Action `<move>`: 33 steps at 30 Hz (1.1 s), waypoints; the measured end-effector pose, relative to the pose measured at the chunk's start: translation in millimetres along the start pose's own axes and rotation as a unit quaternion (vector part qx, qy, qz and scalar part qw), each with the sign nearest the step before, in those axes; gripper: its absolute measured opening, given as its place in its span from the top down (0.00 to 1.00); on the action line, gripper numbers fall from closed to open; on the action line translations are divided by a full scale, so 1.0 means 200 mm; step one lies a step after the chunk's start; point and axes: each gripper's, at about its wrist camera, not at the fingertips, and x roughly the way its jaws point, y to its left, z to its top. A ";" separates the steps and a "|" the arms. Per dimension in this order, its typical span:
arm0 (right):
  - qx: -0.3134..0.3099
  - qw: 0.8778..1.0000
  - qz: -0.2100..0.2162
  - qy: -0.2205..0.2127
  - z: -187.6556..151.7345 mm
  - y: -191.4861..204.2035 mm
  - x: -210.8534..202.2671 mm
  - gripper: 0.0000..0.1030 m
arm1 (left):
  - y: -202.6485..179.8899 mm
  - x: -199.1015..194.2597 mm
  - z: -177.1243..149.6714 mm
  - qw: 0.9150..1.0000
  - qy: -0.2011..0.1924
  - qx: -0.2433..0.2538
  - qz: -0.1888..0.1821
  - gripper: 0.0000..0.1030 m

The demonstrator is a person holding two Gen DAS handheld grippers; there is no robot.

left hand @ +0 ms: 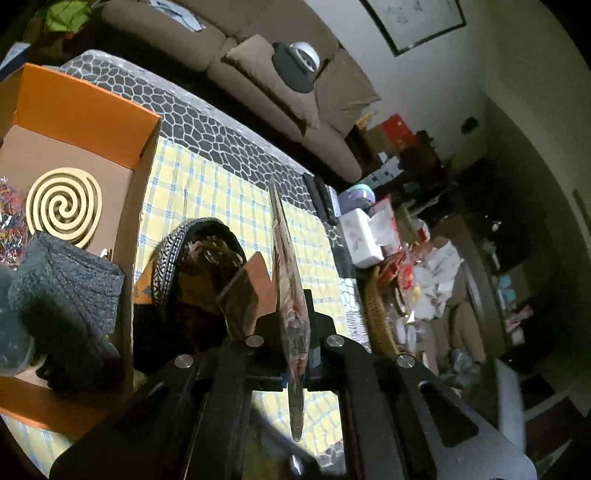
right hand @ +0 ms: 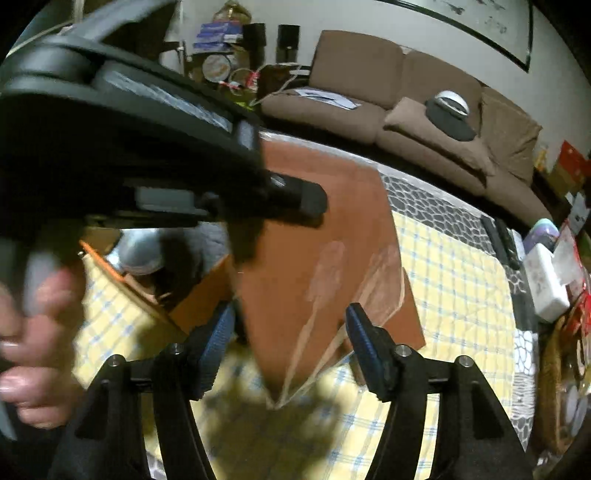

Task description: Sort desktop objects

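Pinching flat packet (left hand: 291,295) edge-on, left gripper (left hand: 291,343), long axis pointing forward

A home living room. A brown sofa (right hand: 424,107) with a cushion (right hand: 417,114) runs along the wall; a framed picture (right hand: 480,26) hangs above it. Before the sofa stands the counter (left hand: 207,122), spread with a yellow checked cloth (right hand: 454,280), and household boxes (left hand: 395,129) are stacked beside the sofa's end.

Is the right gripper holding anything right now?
No: the right gripper is open, its blue pads apart and gripping nothing.
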 end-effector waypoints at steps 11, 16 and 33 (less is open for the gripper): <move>0.108 0.992 0.070 0.008 -0.02 -0.10 0.02 0.92 | -0.02 -0.02 -0.03 0.999 0.004 0.026 -0.018 0.70; 0.248 0.961 0.125 0.011 -0.08 -0.43 0.04 0.93 | -0.01 -0.08 -0.02 0.999 -0.021 0.024 -0.018 0.30; 0.461 0.849 0.256 -0.009 -0.37 -0.94 0.05 0.92 | 0.01 0.37 -0.24 0.996 0.084 0.012 -0.038 0.22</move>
